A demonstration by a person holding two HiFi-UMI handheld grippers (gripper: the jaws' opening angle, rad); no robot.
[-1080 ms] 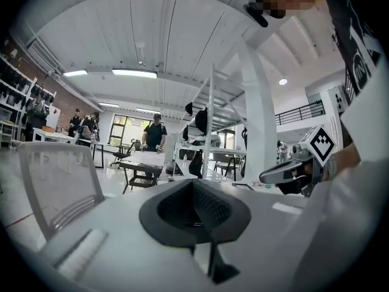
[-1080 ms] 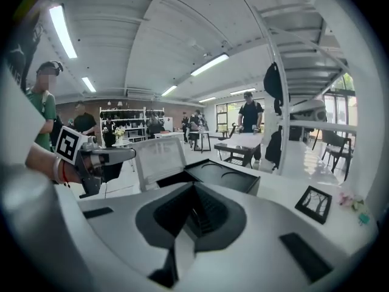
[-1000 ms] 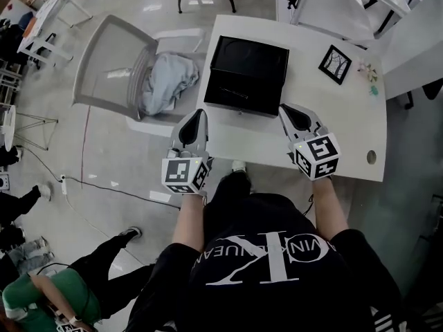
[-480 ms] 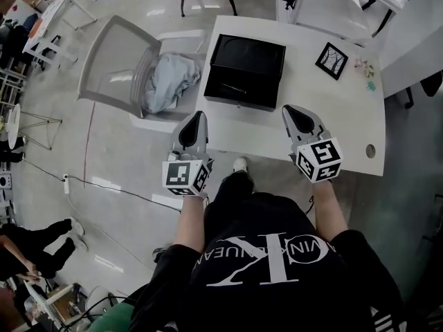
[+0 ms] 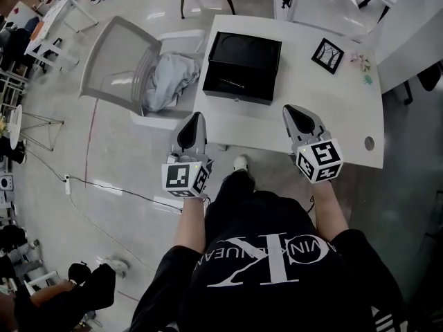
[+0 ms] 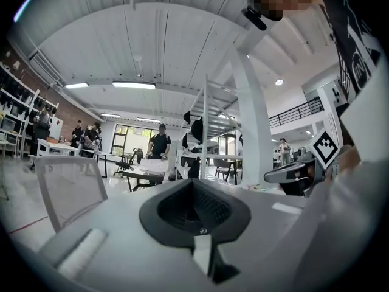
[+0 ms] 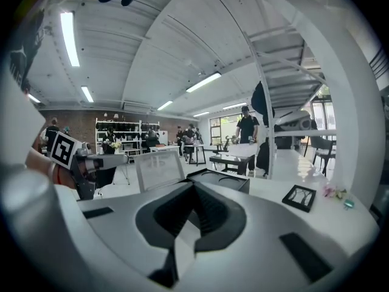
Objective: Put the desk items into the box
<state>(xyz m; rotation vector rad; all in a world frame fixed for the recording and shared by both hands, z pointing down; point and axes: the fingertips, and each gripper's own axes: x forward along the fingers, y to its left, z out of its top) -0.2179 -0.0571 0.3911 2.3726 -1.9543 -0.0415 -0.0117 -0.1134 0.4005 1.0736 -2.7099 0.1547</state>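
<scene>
An open black box [image 5: 242, 66] stands at the far left of the white desk [image 5: 304, 123], with a thin pen-like item [image 5: 231, 83] inside. A small black picture frame [image 5: 327, 54] lies to its right, and a few tiny pale items [image 5: 361, 65] sit past it. My left gripper [image 5: 196, 116] hangs shut and holding nothing off the desk's near left corner. At the near edge my right gripper [image 5: 290, 110] is shut too, with nothing in it. In the right gripper view the box [image 7: 222, 178] and frame [image 7: 302, 196] lie ahead of the jaws.
A grey chair [image 5: 128, 71] with a bundled grey cloth [image 5: 166, 81] stands left of the desk. A round cable hole [image 5: 369, 143] is at the desk's near right. More tables and chairs stand behind, and a cable [image 5: 104, 185] runs across the floor at left.
Both grippers stay shut and hold almost the same place. The view has shifted slightly, so the desk sits a little higher. People on the floor at lower left have moved.
</scene>
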